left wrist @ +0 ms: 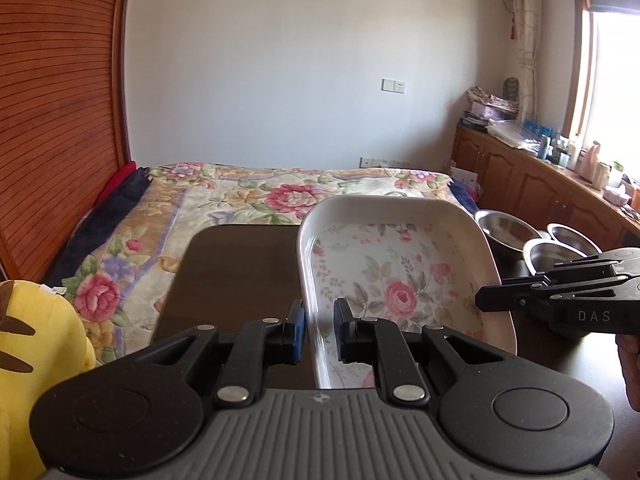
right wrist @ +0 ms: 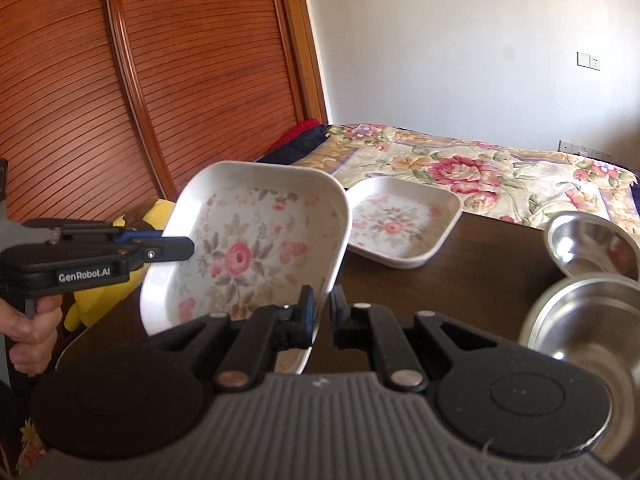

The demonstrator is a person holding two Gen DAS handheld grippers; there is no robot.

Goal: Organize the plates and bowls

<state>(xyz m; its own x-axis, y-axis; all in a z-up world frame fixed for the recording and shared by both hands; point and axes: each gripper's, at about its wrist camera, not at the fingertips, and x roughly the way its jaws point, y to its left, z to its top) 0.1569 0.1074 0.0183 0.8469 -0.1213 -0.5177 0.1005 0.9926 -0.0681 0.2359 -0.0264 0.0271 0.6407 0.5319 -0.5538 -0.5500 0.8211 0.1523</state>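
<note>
You hold one floral plate (right wrist: 248, 248) aloft, left gripper (left wrist: 320, 330) and right gripper (right wrist: 322, 312) each clamped on its rim; second plate (right wrist: 404, 222) and steel bowls (right wrist: 588, 252) unstacked.

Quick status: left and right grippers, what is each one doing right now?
Left gripper: shut on the floral plate, gripping its left rim.
Right gripper: shut on the same floral plate, gripping its right rim.

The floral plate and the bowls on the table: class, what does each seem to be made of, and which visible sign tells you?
Floral plate: probably melamine or glazed ceramic; smooth white rim, printed roses, a soft sheen. The look leaves it open.
Bowls: likely stainless steel; silvery, mirror-like walls with bright reflections.
Table: dark brown, seemingly wood or veneer, slightly glossy.
</note>
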